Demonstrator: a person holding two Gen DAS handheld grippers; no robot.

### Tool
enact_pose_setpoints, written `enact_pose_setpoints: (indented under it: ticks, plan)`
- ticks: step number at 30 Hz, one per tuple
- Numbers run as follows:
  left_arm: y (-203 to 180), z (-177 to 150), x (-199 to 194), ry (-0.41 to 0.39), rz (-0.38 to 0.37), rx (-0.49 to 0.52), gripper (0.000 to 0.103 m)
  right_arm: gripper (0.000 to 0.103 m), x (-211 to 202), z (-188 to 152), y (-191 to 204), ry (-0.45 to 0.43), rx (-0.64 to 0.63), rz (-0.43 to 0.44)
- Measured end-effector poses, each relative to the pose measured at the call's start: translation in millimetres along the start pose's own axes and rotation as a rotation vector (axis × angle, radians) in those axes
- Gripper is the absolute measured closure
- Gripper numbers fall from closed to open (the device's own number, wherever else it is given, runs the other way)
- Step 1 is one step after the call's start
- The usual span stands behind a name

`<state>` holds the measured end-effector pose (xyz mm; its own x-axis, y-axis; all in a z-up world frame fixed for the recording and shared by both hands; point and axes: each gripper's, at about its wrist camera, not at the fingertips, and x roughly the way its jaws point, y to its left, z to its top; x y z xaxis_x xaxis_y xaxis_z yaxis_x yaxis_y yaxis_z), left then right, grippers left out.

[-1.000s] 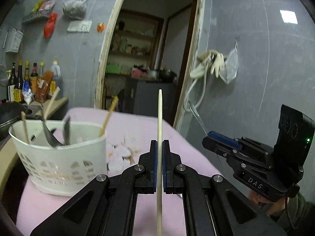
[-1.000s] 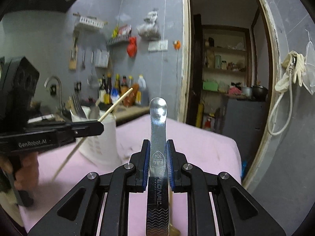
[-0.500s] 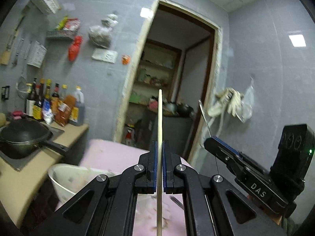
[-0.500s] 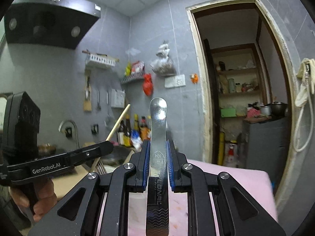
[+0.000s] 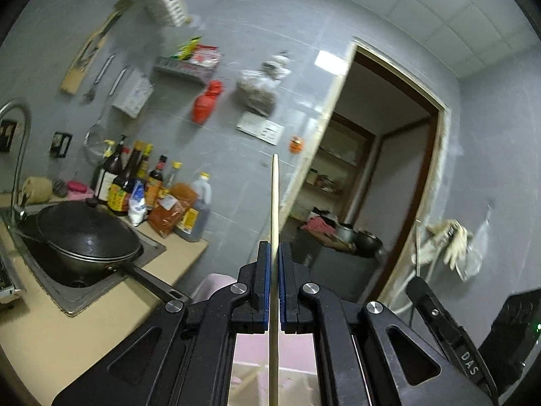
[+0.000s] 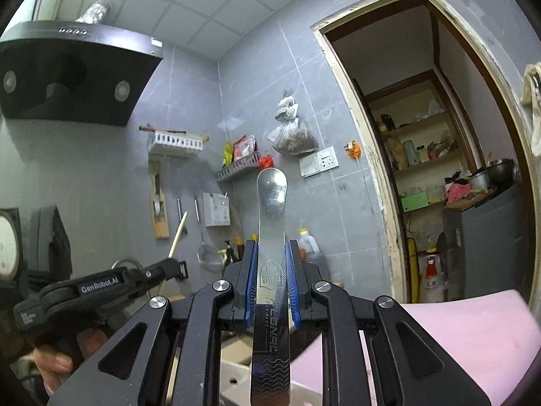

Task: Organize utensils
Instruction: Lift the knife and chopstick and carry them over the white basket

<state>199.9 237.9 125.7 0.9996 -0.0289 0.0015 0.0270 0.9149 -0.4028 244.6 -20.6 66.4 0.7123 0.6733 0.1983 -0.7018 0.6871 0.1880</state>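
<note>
While both tools were tipped up toward the wall and ceiling, each one held a single utensil. The left gripper (image 5: 274,253) was clamped narrow on a pale wooden chopstick (image 5: 274,209), which stood upright between the blue pads and ran down out of the bottom of the left view. The right gripper (image 6: 272,257) was closed on the flat handle of a steel spoon (image 6: 271,270), handle end pointing up past the fingertips.

The likely trouble from here was blind placement. Only a sliver of the white basket (image 6: 233,377) showed under the right gripper, over the pink table cover (image 6: 466,324), so with the cameras aimed high a lowered utensil could strike the rim or miss the opening. The chopstick was pinched across a thin round shaft and might pivot or slide if its lower end caught on anything (the spoon's broad handle looked the safer hold). The two tools were also near each other, the left one showing at the lower left of the right view, so a careless swing could knock them together.

Compared with a second earlier, both views had swung sharply upward: the basket with its utensils, then plain in the left view, had dropped almost out of sight, and the wok (image 5: 88,233) and range hood (image 6: 74,74) had come into frame. Both grips looked unchanged.
</note>
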Motion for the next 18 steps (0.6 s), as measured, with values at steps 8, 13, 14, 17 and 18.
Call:
enact_pose_setpoints:
  ticks: [8,13,14,17,18]
  plan:
    - [28,-7,8,-0.037,0.002,-0.061,0.101,0.089,16,-20,-8,-0.055,0.045,-0.030]
    - [27,-16,12,-0.080,0.001,-0.068,0.101,0.089,18,-30,-18,-0.066,0.069,-0.033]
    - [27,-17,14,-0.086,0.006,-0.066,0.101,0.089,18,-30,-19,-0.066,0.074,-0.032]
    - [24,-23,15,-0.112,0.015,-0.064,0.101,0.089,19,-31,-22,-0.066,0.080,-0.028]
    - [22,-25,14,-0.120,0.021,-0.061,0.101,0.089,19,-31,-21,-0.066,0.079,-0.028]
